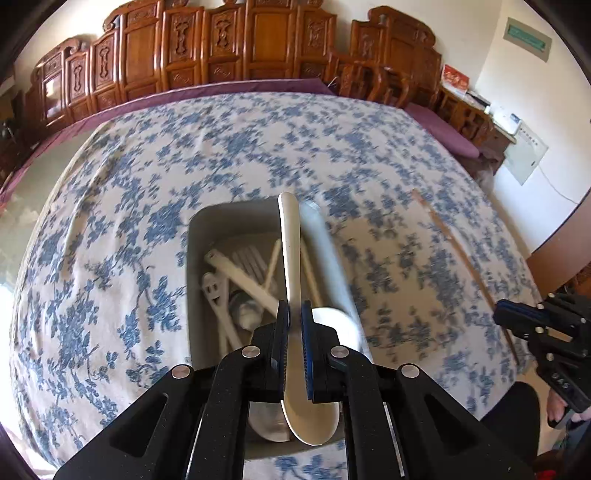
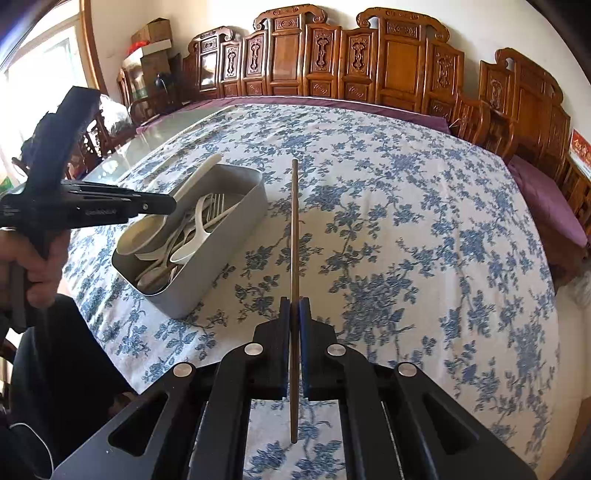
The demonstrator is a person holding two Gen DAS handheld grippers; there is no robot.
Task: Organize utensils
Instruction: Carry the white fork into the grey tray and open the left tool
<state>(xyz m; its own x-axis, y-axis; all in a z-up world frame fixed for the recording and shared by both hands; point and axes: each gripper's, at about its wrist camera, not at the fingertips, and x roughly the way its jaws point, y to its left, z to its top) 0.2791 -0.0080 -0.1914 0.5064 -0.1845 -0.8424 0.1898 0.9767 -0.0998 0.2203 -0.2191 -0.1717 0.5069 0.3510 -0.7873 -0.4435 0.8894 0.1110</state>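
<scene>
My left gripper (image 1: 294,308) is shut on a cream spoon (image 1: 290,240), handle pointing away and bowl back toward the camera. The spoon hangs over a grey metal tray (image 1: 194,258) that holds several white forks and spoons (image 1: 236,280). In the right wrist view the same tray (image 2: 221,273) stands at the left, with the left gripper (image 2: 166,205) and its spoon (image 2: 144,232) above it. My right gripper (image 2: 294,302) is shut on a thin brown chopstick (image 2: 294,229) pointing straight ahead, right of the tray. The left wrist view has that right gripper (image 1: 498,314) and chopstick (image 1: 450,236) at the far right.
A blue floral tablecloth (image 2: 406,221) covers the table, with a purple cloth (image 2: 546,192) under its far and right edges. Carved wooden chairs (image 2: 332,55) line the far side. A person's hand (image 2: 33,266) grips the left tool. Cardboard boxes (image 2: 151,33) stand at the back left.
</scene>
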